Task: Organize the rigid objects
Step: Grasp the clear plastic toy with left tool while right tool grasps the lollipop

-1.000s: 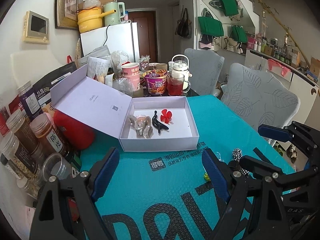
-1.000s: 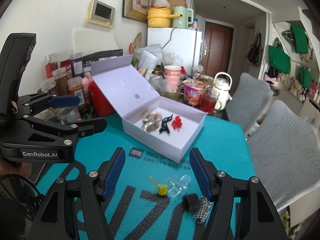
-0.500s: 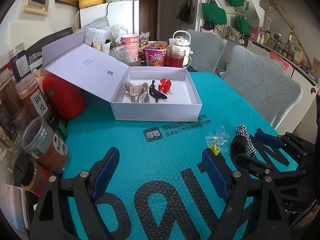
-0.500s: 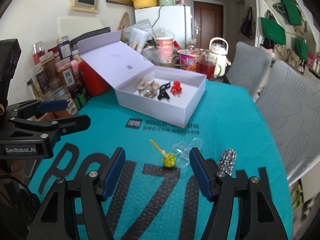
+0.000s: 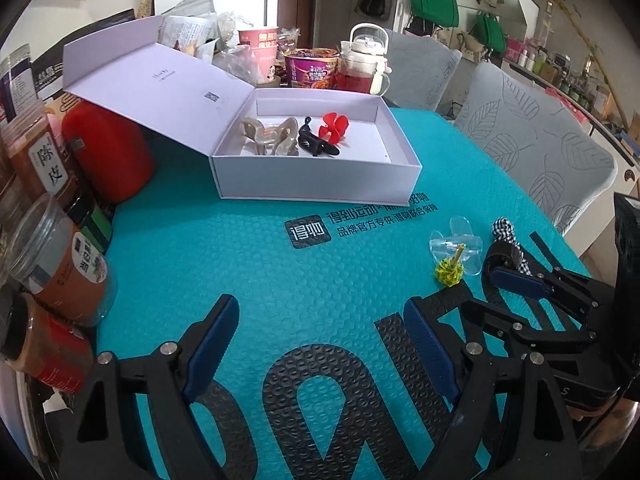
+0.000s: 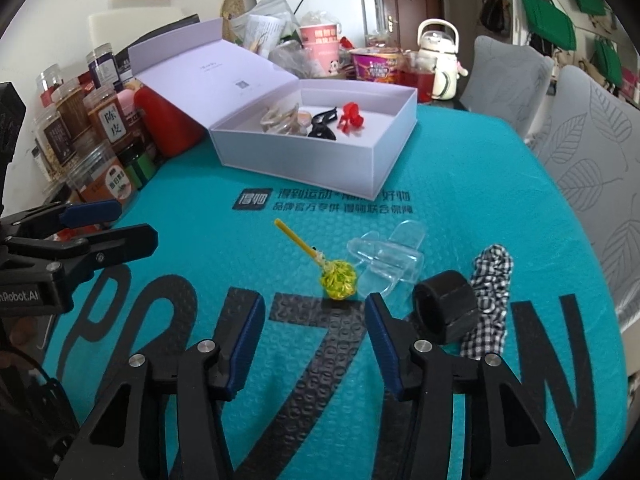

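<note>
At the far left, jars [image 6: 108, 120] and a red can [image 6: 168, 120] are lined along the edge of the teal mat [image 6: 460, 184]. Next to them a white box [image 6: 320, 152] stands with its lid folded back. Three items are already placed inside: a beige clip [image 6: 280, 120], a black clip [image 6: 322, 126] and a red clip [image 6: 351, 117]. This part of the task can be judged as done.

About half is left. On the mat, in front of the box and apart from it, four items are still waiting. A yellow pin [image 6: 336, 278] with a thin stick and a round woven head is lying first. A clear clip [image 6: 386, 258] is touching its head; the plastic is transparent, so its exact shape is hard to tell. Further right a black ring [image 6: 444, 306] is seen, stiff-looking and standing on its edge. A checked band [image 6: 490, 292] of black and white cloth lies against it.

The left gripper [image 5: 320, 344] is held low over the mat, jaws spread wide, with nothing between them. The right gripper [image 6: 316, 336] is also spread and empty. It is placed just before the yellow pin, and its right finger [image 6: 384, 344] is near the ring, perhaps touching it. The pin seems to be the next item to be taken.
</note>
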Demonstrator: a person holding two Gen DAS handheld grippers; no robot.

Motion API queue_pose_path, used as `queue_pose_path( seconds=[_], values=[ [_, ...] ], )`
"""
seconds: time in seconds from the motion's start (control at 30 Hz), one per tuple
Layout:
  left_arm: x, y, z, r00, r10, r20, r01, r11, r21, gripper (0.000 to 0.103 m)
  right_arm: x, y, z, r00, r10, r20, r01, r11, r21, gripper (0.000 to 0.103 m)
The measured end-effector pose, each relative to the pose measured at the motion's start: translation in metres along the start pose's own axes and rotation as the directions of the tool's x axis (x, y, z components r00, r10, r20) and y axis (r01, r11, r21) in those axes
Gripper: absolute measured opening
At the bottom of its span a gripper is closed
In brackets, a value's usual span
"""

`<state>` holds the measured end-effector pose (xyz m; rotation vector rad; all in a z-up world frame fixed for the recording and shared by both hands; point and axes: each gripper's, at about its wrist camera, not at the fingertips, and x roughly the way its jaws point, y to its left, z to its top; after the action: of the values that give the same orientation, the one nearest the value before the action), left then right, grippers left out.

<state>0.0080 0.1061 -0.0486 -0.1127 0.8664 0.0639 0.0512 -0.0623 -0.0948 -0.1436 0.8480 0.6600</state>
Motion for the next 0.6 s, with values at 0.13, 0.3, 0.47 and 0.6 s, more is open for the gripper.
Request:
queue_pose_path(
  seconds=[0.13, 0.3, 0.47, 0.6],
  values=[
    [0.01, 0.002, 0.002, 1.0, -0.02, -0.022, 0.019, 1.0, -0.006, 0.085, 0.014, -0.002, 0.002, 1.0, 0.011, -0.028, -0.011, 1.0, 0.007, 0.048],
    [0.018, 0.008, 0.006, 0.999, -0.007, -0.033, 0.006, 1.0, -0.017, 0.085, 0.03, -0.007, 0.009, 0.998, 0.023, -0.056, -0.022, 1.0, 0.02, 0.045],
    [0.024, 0.013, 0.012, 0.999, -0.002, -0.045, 0.001, 0.999, -0.033, 0.085, 0.044, -0.009, 0.015, 0.997, 0.009, -0.077, -0.008, 1.0, 0.013, 0.041],
    [0.029, 0.012, 0.016, 0.999, 0.0, -0.053, -0.002, 0.999, -0.034, 0.085, 0.05, -0.012, 0.016, 0.997, -0.006, -0.072, 0.006, 1.0, 0.006, 0.027]
  ],
)
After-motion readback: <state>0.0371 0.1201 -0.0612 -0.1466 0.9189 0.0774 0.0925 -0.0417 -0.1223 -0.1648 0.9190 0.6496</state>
